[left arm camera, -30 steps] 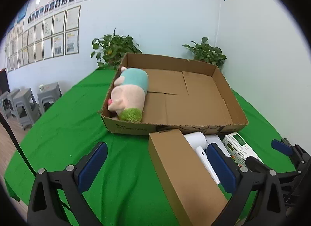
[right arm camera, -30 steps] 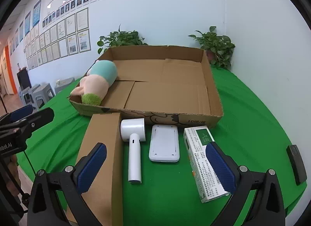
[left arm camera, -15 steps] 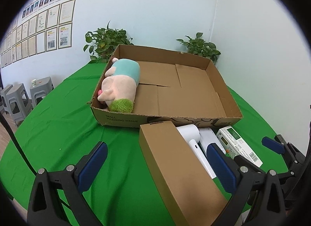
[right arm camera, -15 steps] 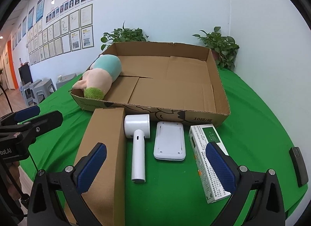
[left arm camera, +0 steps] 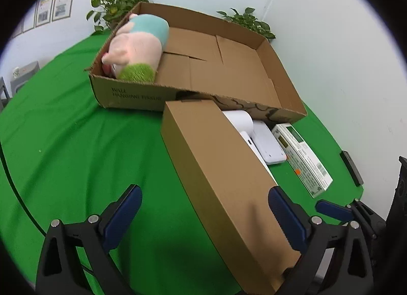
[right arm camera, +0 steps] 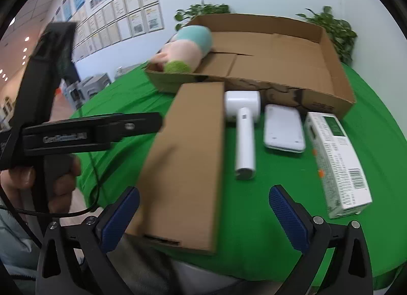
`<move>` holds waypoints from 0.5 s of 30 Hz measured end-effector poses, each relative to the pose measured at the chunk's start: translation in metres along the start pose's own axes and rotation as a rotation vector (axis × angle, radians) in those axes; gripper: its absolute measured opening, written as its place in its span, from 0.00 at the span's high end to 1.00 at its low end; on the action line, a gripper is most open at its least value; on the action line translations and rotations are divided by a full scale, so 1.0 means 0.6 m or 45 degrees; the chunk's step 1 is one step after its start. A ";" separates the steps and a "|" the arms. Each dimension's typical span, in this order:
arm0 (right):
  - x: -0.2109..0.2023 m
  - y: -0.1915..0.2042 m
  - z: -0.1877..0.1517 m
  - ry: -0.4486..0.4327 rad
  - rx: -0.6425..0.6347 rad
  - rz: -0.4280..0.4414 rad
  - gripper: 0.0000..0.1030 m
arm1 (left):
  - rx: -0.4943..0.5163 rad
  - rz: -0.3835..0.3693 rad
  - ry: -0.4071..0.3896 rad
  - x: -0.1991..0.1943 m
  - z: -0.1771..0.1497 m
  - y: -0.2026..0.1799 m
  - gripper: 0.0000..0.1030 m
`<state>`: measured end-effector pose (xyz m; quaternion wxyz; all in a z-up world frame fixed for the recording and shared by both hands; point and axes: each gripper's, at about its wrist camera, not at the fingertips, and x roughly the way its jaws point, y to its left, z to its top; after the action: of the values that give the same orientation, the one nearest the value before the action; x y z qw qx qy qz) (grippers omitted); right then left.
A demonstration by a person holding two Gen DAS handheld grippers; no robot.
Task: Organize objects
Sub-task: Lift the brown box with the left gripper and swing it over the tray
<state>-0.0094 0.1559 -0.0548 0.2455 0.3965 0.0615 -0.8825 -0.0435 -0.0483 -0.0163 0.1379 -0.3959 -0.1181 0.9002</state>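
Observation:
A long closed brown box lies on the green table, its near end between the fingers of my open left gripper. The same brown box lies partly between the fingers of my open right gripper. To its right lie a white handheld device, a flat white device and a green-and-white carton. Behind them stands a wide open cardboard tray with a plush toy in its left end. Neither gripper holds anything.
A hand holds the left gripper's body, large at the left of the right wrist view. A black flat object lies near the table's right edge. Potted plants stand behind the tray. The table's front edge is close below.
Both grippers have come lower and closer to the brown box. The right one has swung left from the carton side, so the left gripper now looms large in its view.

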 end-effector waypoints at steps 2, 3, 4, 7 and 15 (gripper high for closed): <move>0.011 0.021 -0.002 0.022 -0.035 0.002 0.01 | 0.000 -0.029 0.012 0.002 -0.003 0.000 0.04; 0.015 0.029 -0.004 0.028 -0.045 0.000 0.01 | -0.003 -0.041 0.013 0.001 -0.003 0.000 0.04; 0.018 0.037 -0.005 0.039 -0.059 -0.001 0.03 | -0.007 -0.057 0.012 -0.002 -0.004 0.000 0.04; 0.025 0.058 -0.004 0.059 -0.120 -0.039 0.16 | -0.028 -0.088 0.016 -0.001 -0.009 0.006 0.04; 0.038 0.092 0.003 0.076 -0.182 -0.067 0.20 | -0.093 -0.066 -0.026 -0.041 -0.020 0.042 0.04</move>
<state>0.0031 0.0986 -0.0652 0.2480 0.4022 0.1419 -0.8698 -0.0224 -0.0790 -0.0157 0.1453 -0.3882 -0.1626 0.8954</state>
